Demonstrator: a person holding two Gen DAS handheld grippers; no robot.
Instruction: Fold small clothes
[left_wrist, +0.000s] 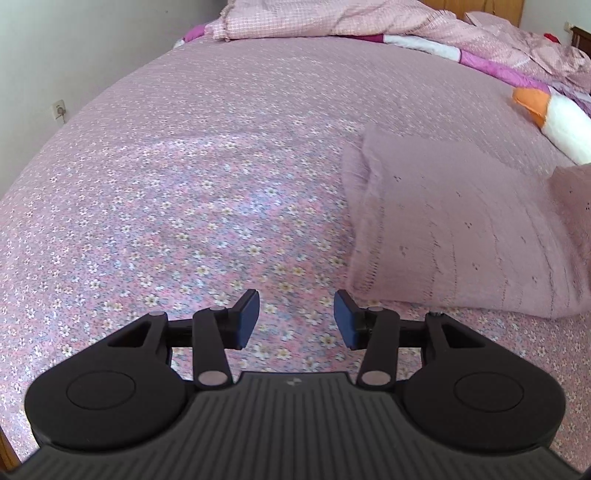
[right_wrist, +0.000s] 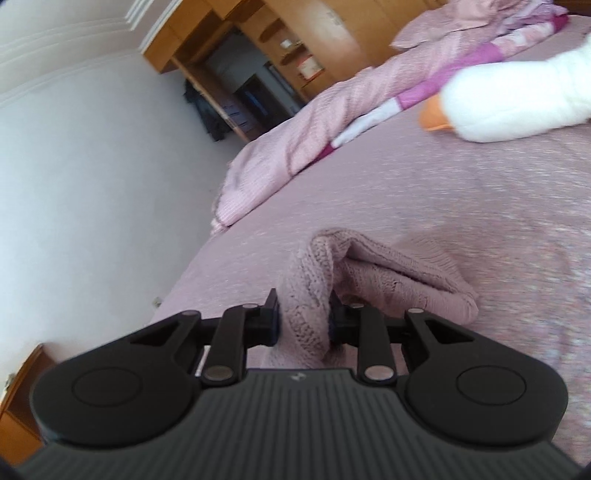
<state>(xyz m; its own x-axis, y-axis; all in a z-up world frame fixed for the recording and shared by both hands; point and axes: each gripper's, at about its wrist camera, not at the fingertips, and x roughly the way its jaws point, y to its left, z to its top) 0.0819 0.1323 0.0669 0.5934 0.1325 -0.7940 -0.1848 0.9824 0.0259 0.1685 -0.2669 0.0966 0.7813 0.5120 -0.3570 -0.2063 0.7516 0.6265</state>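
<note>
- Right gripper (right_wrist: 303, 319): fingers (right_wrist: 272, 317) pinched on a bunched fold of the pink knit garment (right_wrist: 373, 273), lifted off the bed (right_wrist: 461, 192).
- Left gripper (left_wrist: 296, 319): fingers parted wide, empty, beside the garment's hem.
- Garment: likely soft, light, stretchy; best gripped at edges or corners.

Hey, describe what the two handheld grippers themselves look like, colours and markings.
Both match. The left gripper and right gripper have black bodies with ribbed tops, a small round black-and-white mark near the front edge, two round side lobes, black link arms with silver pivot pins, and dark blue finger pads. No cables or sleeves show.
</note>
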